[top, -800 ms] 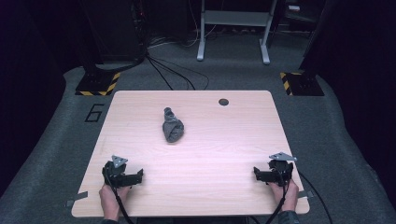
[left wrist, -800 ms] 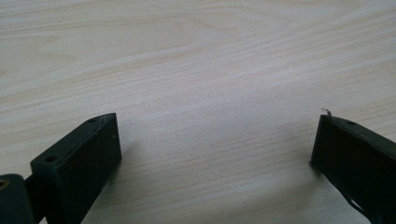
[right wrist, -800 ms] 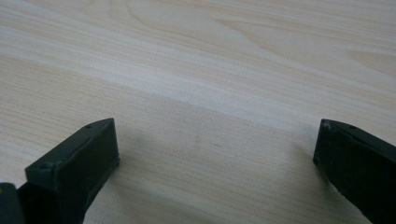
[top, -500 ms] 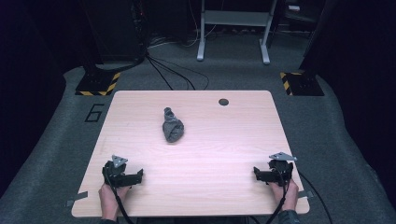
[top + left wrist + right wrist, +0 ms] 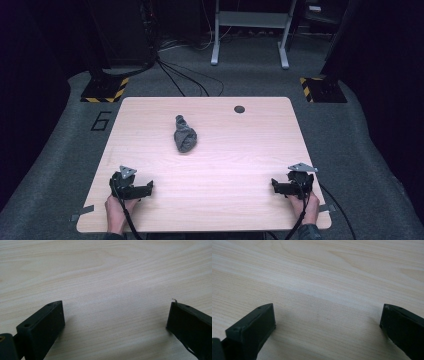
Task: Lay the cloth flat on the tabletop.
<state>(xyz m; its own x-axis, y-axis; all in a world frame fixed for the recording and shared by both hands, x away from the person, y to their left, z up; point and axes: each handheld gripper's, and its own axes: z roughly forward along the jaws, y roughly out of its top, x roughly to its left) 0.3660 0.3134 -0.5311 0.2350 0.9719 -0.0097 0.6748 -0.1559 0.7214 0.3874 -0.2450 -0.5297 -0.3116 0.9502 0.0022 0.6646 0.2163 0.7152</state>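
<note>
Both grippers rest low at the near edge of the surface (image 5: 250,150), left gripper (image 5: 148,188) and right gripper (image 5: 274,185) spread wide, empty; the crumpled grey cloth (image 5: 184,135) lies far off, centre-left.

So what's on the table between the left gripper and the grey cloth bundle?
Nothing: in the high view, bare table lies between the left gripper and the grey cloth bundle.

Counter (image 5: 240,150): pale wood-grain top, smooth, with a soft sheen. Cloth (image 5: 184,135): dark grey fabric, matt, crumpled. Left tongs (image 5: 113,315) and right tongs (image 5: 327,317): black matt plastic jaws, slightly scuffed at the edges. Floor (image 5: 60,165): grey carpet, rough and matt.
</note>
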